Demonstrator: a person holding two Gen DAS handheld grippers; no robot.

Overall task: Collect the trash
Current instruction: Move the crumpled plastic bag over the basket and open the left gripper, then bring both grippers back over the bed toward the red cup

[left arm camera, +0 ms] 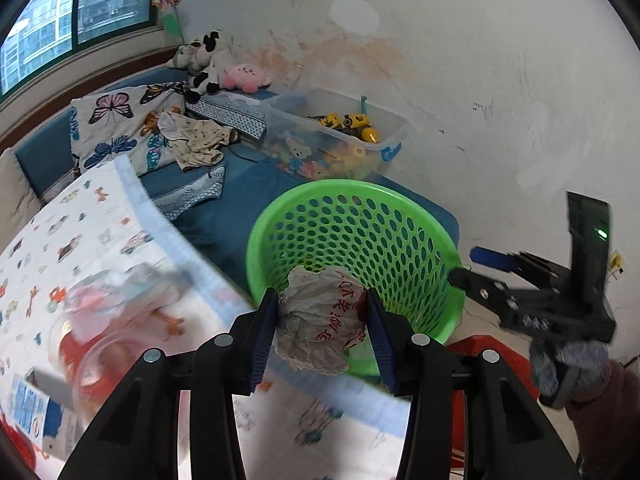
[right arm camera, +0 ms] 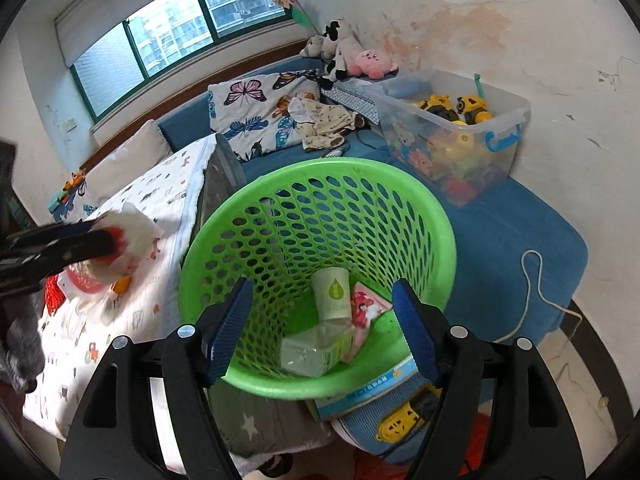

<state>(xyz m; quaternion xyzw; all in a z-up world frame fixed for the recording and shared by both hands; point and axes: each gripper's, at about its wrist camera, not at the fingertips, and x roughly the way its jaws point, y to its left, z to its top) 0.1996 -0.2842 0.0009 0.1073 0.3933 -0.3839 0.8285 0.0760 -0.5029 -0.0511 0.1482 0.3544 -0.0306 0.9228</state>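
My left gripper [left arm camera: 322,316] is shut on a crumpled white plastic bag [left arm camera: 320,320] with red print, held just left of the green perforated basket [left arm camera: 360,208]. It also shows in the right wrist view [right arm camera: 120,240] at far left, above the patterned blanket. My right gripper [right arm camera: 324,328] is open and empty, its blue pads [right arm camera: 230,332] straddling the basket's near rim [right arm camera: 280,390]. Inside the basket lie a paper cup [right arm camera: 332,294], a clear green-tinted package [right arm camera: 312,350] and a pink wrapper [right arm camera: 366,308]. The right gripper [left arm camera: 476,266] shows at the basket's right rim in the left wrist view.
A white patterned blanket [left arm camera: 80,240] holds blurred plastic trash [left arm camera: 104,320]. A clear toy bin [right arm camera: 452,132] stands on the blue mattress [right arm camera: 520,240] by the wall. Butterfly pillow [right arm camera: 256,112], clothes and plush toys [right arm camera: 344,52] lie behind. A white cord [right arm camera: 532,288] hangs at the right.
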